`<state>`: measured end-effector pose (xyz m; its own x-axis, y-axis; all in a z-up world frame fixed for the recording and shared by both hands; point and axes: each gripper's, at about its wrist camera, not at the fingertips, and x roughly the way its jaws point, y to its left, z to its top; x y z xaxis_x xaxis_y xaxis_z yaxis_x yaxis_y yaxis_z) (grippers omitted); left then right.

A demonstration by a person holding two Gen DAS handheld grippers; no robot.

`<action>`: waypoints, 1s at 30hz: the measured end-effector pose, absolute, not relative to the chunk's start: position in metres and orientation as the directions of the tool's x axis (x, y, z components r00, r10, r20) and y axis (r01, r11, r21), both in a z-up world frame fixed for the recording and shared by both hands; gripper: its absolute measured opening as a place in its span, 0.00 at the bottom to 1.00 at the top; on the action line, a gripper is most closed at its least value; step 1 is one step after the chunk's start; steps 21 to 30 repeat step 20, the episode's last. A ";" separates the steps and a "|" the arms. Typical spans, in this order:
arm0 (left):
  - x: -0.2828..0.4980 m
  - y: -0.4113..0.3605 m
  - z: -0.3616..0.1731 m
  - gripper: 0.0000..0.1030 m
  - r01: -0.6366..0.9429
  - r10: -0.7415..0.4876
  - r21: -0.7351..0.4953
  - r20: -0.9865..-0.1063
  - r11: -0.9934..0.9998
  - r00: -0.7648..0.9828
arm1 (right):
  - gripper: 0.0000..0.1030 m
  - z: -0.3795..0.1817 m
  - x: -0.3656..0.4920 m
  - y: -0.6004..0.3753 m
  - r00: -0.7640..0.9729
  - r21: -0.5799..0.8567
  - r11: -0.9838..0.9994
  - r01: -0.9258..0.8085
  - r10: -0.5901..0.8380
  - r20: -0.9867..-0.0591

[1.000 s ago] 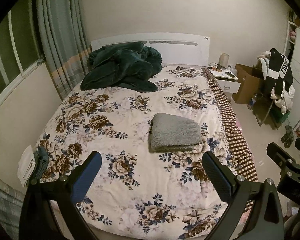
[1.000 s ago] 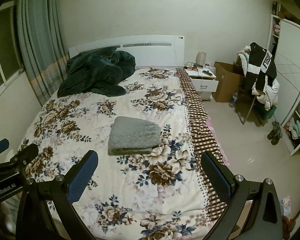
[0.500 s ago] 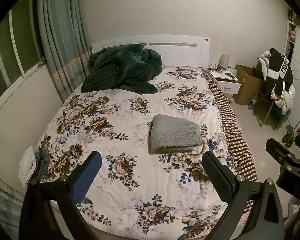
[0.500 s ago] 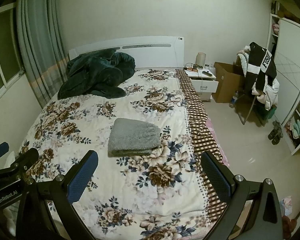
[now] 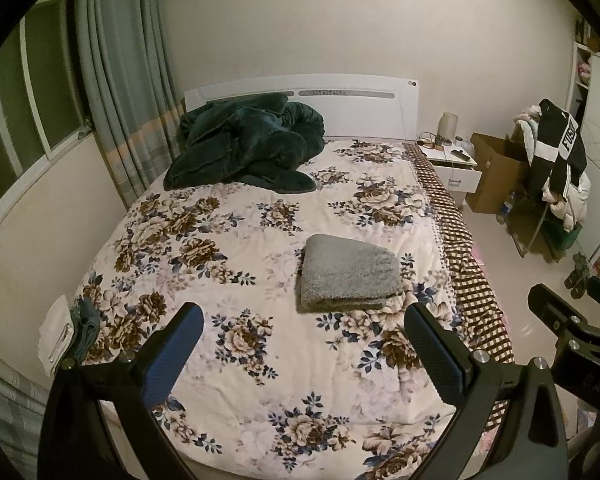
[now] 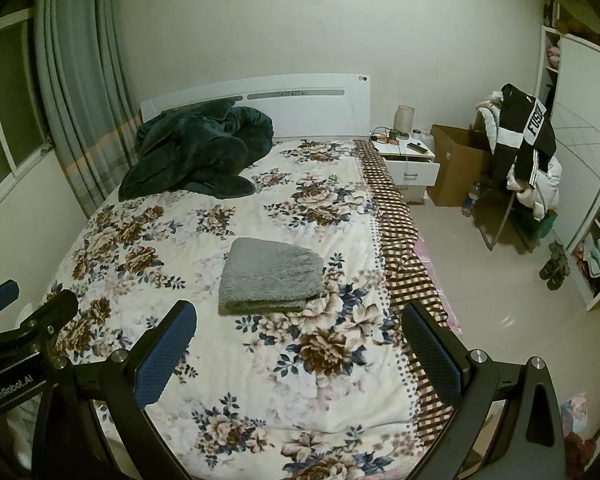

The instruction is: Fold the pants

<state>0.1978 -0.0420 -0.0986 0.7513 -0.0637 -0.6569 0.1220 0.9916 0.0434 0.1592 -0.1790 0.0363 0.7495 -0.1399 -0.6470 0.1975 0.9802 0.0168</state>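
Grey fuzzy pants lie folded into a neat rectangle on the floral bed cover, right of the bed's middle; they also show in the right wrist view. My left gripper is open and empty, held above the bed's near end, short of the pants. My right gripper is open and empty, held beside it to the right. Each gripper shows at the edge of the other's view.
A dark green blanket is bunched at the headboard. A white nightstand, a cardboard box and a clothes-laden chair stand right of the bed. Curtains and a window wall are on the left. White shelves are at far right.
Both views have tilted slightly, so the bed sits a little lower in frame. The pants lie unmoved and both grippers stay open.
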 end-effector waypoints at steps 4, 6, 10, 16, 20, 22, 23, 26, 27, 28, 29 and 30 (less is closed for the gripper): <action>0.200 -0.043 -0.096 1.00 0.117 -0.060 0.043 -0.656 0.992 0.752 | 1.00 0.036 0.159 -0.179 0.749 0.016 0.980 0.197 -0.140 -0.648; 0.198 -0.042 -0.097 1.00 0.118 -0.060 0.045 -0.655 0.992 0.753 | 1.00 0.036 0.159 -0.179 0.749 0.017 0.980 0.198 -0.141 -0.648; 0.198 -0.043 -0.097 1.00 0.118 -0.060 0.045 -0.655 0.992 0.753 | 1.00 0.035 0.160 -0.178 0.748 0.021 0.980 0.199 -0.138 -0.649; 0.196 -0.043 -0.096 1.00 0.115 -0.061 0.039 -0.655 0.993 0.753 | 1.00 0.035 0.159 -0.177 0.748 0.021 0.980 0.200 -0.139 -0.648; 0.198 -0.044 -0.092 1.00 0.111 -0.059 0.039 -0.647 0.993 0.760 | 1.00 0.035 0.158 -0.177 0.749 0.021 0.979 0.202 -0.141 -0.648; 0.198 -0.044 -0.092 1.00 0.111 -0.059 0.039 -0.647 0.993 0.760 | 1.00 0.035 0.158 -0.177 0.749 0.021 0.979 0.202 -0.141 -0.648; 0.198 -0.044 -0.092 1.00 0.111 -0.059 0.039 -0.647 0.993 0.760 | 1.00 0.035 0.158 -0.177 0.749 0.021 0.979 0.202 -0.141 -0.648; 0.198 -0.044 -0.092 1.00 0.111 -0.059 0.039 -0.647 0.993 0.760 | 1.00 0.035 0.158 -0.177 0.749 0.021 0.979 0.202 -0.141 -0.648; 0.198 -0.044 -0.092 1.00 0.111 -0.059 0.039 -0.647 0.993 0.760 | 1.00 0.035 0.158 -0.177 0.749 0.021 0.979 0.202 -0.141 -0.648; 0.198 -0.044 -0.092 1.00 0.111 -0.059 0.039 -0.647 0.993 0.760 | 1.00 0.035 0.158 -0.177 0.749 0.021 0.979 0.202 -0.141 -0.648; 0.198 -0.044 -0.092 1.00 0.111 -0.059 0.039 -0.647 0.993 0.760 | 1.00 0.035 0.158 -0.177 0.749 0.021 0.979 0.202 -0.141 -0.648; 0.198 -0.044 -0.092 1.00 0.111 -0.059 0.039 -0.647 0.993 0.760 | 1.00 0.035 0.158 -0.177 0.749 0.021 0.979 0.202 -0.141 -0.648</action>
